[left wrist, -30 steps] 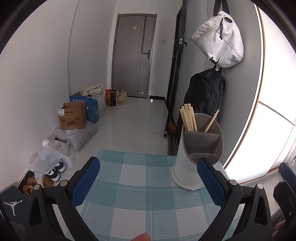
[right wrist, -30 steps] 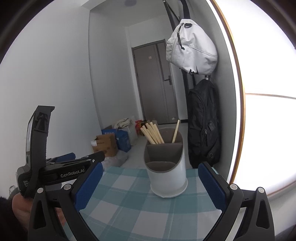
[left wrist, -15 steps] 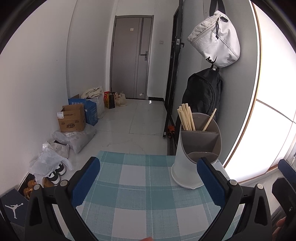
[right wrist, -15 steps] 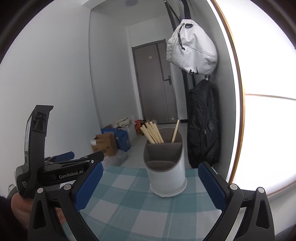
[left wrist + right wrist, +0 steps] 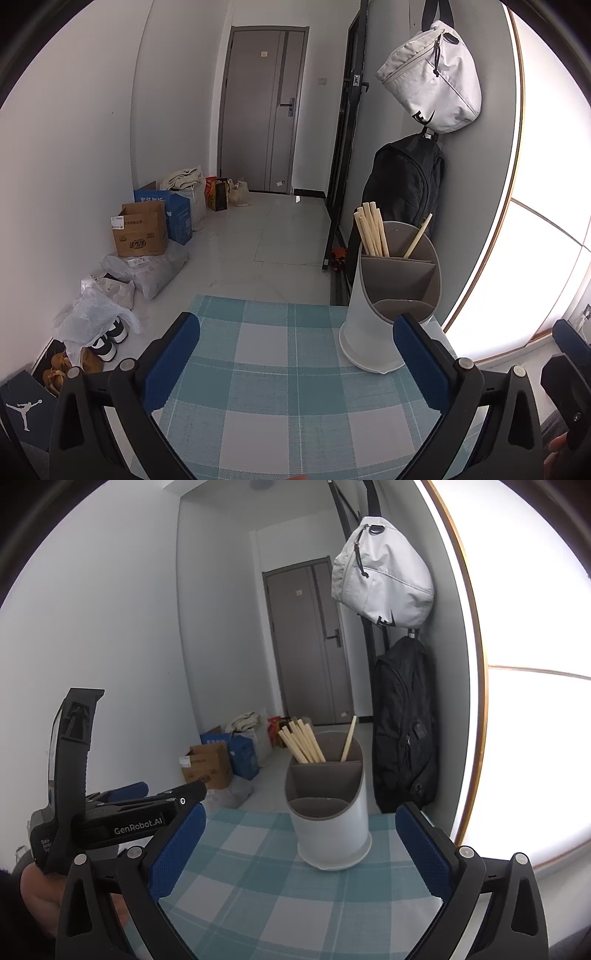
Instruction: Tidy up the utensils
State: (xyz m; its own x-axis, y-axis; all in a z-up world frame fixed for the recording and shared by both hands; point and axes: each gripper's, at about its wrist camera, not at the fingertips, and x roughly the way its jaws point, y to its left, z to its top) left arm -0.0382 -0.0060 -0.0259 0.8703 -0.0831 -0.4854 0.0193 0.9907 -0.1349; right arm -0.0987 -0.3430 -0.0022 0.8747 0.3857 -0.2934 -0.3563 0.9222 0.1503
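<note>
The wording "GenRobot.AI" is read in white letters on the black body of the left gripper [image 5: 125, 805], seen in the right wrist view. Further small white lettering is noted on the rear end of the same body, too small to be read. A white jumping-figure logo is seen on a dark shoe box [image 5: 22, 410] on the floor, left of the cardboard box [image 5: 140, 230]. Printed characters and a white label are carried on the cardboard box, not legible. White characters are noted on the blue box [image 5: 177, 210] just behind the cardboard box, likewise unreadable. A black mark is seen on the white bag [image 5: 432, 79], partly hidden.
</note>
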